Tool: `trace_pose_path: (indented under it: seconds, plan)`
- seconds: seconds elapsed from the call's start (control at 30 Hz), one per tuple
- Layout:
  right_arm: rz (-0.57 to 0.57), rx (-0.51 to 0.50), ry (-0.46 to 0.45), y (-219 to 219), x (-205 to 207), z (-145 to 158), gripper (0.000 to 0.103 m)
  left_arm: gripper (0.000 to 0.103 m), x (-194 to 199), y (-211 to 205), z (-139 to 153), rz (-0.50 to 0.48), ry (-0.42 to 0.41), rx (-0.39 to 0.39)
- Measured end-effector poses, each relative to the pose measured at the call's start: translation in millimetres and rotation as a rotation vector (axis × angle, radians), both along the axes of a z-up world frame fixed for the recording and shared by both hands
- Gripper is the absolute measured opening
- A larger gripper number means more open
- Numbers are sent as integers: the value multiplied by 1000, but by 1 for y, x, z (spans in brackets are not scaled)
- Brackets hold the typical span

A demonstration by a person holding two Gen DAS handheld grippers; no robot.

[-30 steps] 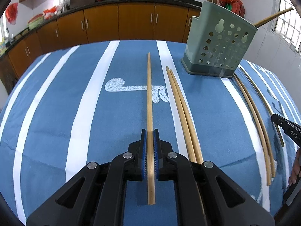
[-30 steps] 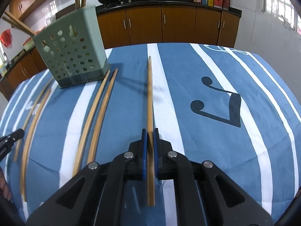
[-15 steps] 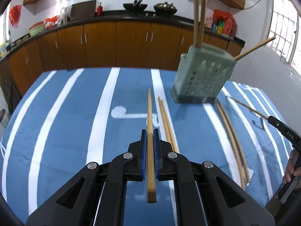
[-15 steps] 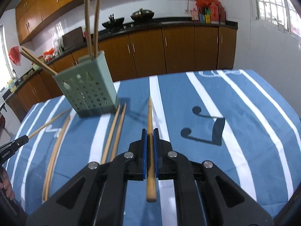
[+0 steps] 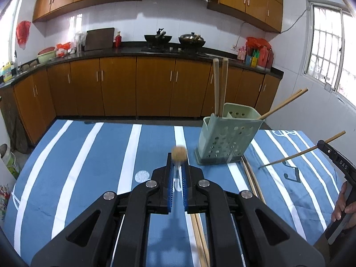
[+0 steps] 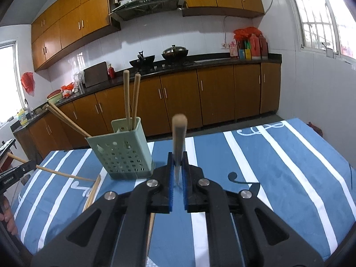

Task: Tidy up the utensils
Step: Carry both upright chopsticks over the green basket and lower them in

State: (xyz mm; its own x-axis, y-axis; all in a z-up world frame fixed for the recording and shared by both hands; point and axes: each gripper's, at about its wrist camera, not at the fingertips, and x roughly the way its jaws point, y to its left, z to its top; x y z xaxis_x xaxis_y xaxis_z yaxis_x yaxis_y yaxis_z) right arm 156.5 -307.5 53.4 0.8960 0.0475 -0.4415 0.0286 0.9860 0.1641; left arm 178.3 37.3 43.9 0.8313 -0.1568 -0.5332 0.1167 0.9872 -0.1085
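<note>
My left gripper (image 5: 177, 166) is shut on a wooden chopstick (image 5: 178, 153) that points almost straight away from the camera, lifted off the blue striped tablecloth (image 5: 89, 166). My right gripper (image 6: 177, 169) is shut on a second chopstick (image 6: 179, 133), also in the air. The pale green perforated holder (image 5: 229, 138) stands ahead and to the right of the left gripper, and ahead and to the left of the right gripper (image 5: 333, 158). It holds two upright chopsticks (image 5: 219, 84) and two leaning ones (image 5: 282, 104). Loose chopsticks (image 5: 251, 178) lie beside its base.
More loose chopsticks (image 6: 93, 191) lie left of the right gripper. A person's hand (image 5: 342, 207) grips the right tool. Beyond the table's far edge (image 5: 155, 121) run wooden cabinets (image 5: 155, 86) and a dark counter with woks (image 5: 158, 37). A window (image 5: 327, 51) is on the right.
Both grippers have risen and tipped upward, lifting their chopsticks off the cloth. The holder now sits lower in both views and the kitchen wall has come into sight.
</note>
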Motion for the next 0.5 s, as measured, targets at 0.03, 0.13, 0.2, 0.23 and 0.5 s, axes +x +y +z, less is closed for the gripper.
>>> trace_pose_path:
  seconds: [0.03, 0.13, 0.2, 0.23, 0.5]
  plan:
    - [0, -4, -6, 0, 0, 2, 8, 7, -1, 0, 2, -2, -4, 2]
    - [11, -6, -36, 1, -2, 15, 8, 7, -3, -2, 11, -19, -26, 12]
    - [30, 3, -53, 0, -3, 28, 8, 7, -6, -5, 21, -38, -46, 18]
    - [40, 11, -58, -1, -4, 34, 8, 7, -7, -6, 25, -47, -53, 15]
    - [195, 104, -110, 0, -15, 91, 8, 7, -23, -23, 70, -164, -129, -14]
